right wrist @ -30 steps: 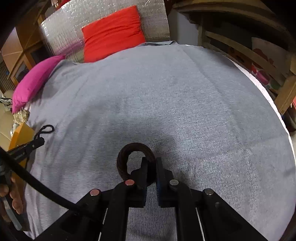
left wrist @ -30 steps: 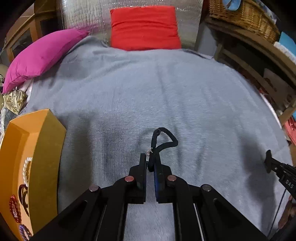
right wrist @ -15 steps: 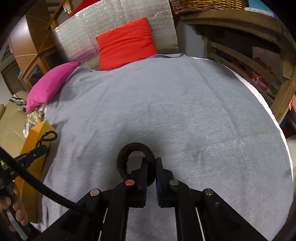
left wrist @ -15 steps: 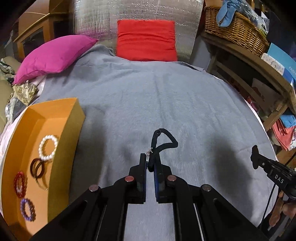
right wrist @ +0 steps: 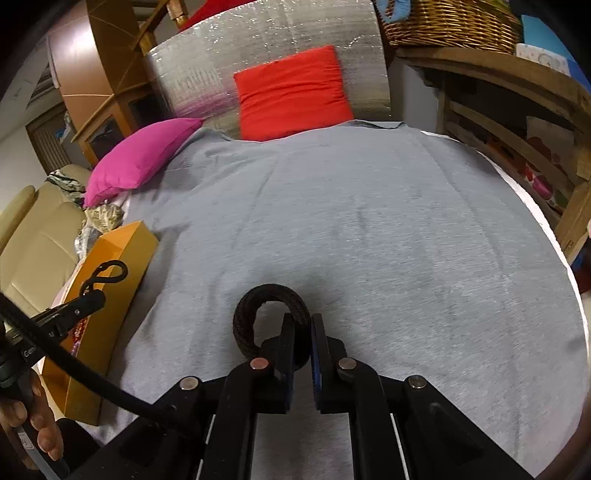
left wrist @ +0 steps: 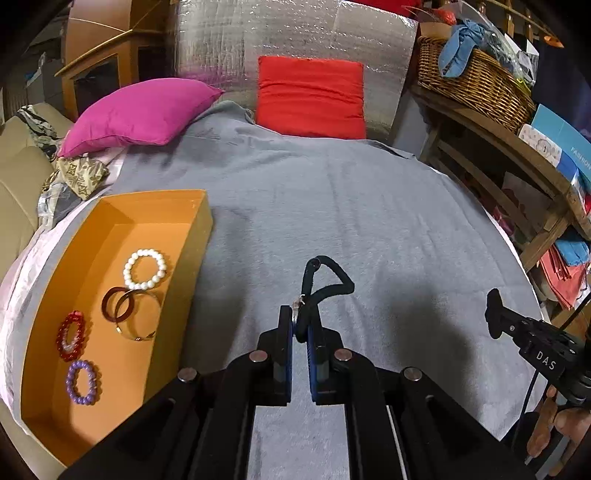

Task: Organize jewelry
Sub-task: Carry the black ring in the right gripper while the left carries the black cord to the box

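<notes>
My left gripper (left wrist: 300, 323) is shut on a thin black cord bracelet (left wrist: 325, 280) with a small silver clasp, held above the grey blanket (left wrist: 332, 206). To its left lies an orange tray (left wrist: 192, 243) holding a white bead bracelet (left wrist: 144, 269), brown bangles (left wrist: 122, 304), a red bead bracelet (left wrist: 70, 336) and a purple one (left wrist: 83, 382). My right gripper (right wrist: 303, 326) is shut on a thick black braided bracelet (right wrist: 258, 299). In the right wrist view the left gripper (right wrist: 94, 295) hovers by the orange tray (right wrist: 122, 254) with its cord bracelet (right wrist: 107, 271).
A pink pillow (left wrist: 140, 110) and a red pillow (left wrist: 310, 96) lie at the far end against a silver padded board (left wrist: 288, 33). Wooden shelves (left wrist: 517, 166) with a wicker basket (left wrist: 476, 81) stand on the right. A beige couch (right wrist: 33, 236) is on the left.
Both grippers have drawn back and risen with their bracelets still held. More of the orange tray and its bracelets has come into the left wrist view.
</notes>
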The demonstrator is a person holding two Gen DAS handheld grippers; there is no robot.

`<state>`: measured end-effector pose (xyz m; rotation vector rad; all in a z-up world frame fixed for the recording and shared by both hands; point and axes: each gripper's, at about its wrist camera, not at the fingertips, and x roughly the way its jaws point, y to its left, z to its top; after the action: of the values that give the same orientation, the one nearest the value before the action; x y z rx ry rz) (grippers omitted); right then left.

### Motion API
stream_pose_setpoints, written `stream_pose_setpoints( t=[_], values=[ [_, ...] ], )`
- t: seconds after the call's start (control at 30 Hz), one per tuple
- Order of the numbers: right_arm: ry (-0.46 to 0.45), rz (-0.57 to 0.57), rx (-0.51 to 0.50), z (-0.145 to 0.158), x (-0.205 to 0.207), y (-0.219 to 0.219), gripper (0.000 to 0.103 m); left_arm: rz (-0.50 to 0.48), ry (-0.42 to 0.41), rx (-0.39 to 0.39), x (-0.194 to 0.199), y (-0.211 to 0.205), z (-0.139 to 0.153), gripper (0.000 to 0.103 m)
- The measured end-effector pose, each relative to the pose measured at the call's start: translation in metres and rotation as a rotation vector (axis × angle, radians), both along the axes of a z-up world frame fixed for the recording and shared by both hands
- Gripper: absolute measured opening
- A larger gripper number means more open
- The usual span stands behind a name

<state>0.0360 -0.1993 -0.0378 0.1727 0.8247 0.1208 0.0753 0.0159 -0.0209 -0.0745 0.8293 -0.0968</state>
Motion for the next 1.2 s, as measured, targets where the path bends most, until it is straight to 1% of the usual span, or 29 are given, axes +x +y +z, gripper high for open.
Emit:
stream_pose_setpoints(
  t=[0.3, 0.47, 0.53, 0.73, 0.97, 1.07, 1.2],
  values=[
    [-0.024, 0.048, -0.006, 0.012, -0.011, 0.026, 0.008, 0.04, -0.017, -0.027, -0.023, 0.019, 0.008, 0.007],
    [-0.032, 0.092, -0.011, 0.018, -0.011, 0.05, 0.008, 0.079, -0.029, -0.036, -0.034, 0.04, 0.013, 0.007],
    [-0.036, 0.116, -0.014, 0.021, -0.01, 0.063, 0.008, 0.1, -0.036, -0.037, -0.038, 0.05, 0.014, 0.007],
    [-0.054, 0.205, -0.029, 0.031, -0.001, 0.111, 0.008, 0.216, -0.051, -0.05, -0.048, 0.105, 0.018, 0.007],
    [-0.065, 0.307, -0.038, 0.037, 0.012, 0.171, 0.008, 0.338, -0.031, -0.065, -0.054, 0.16, 0.008, 0.007],
    [-0.07, 0.349, -0.042, 0.041, 0.017, 0.195, 0.008, 0.371, -0.021, -0.074, -0.054, 0.176, 0.003, 0.007],
    [-0.072, 0.401, -0.048, 0.044, 0.027, 0.227, 0.008, 0.391, -0.005, -0.078, -0.052, 0.187, -0.003, 0.007]
  ],
)
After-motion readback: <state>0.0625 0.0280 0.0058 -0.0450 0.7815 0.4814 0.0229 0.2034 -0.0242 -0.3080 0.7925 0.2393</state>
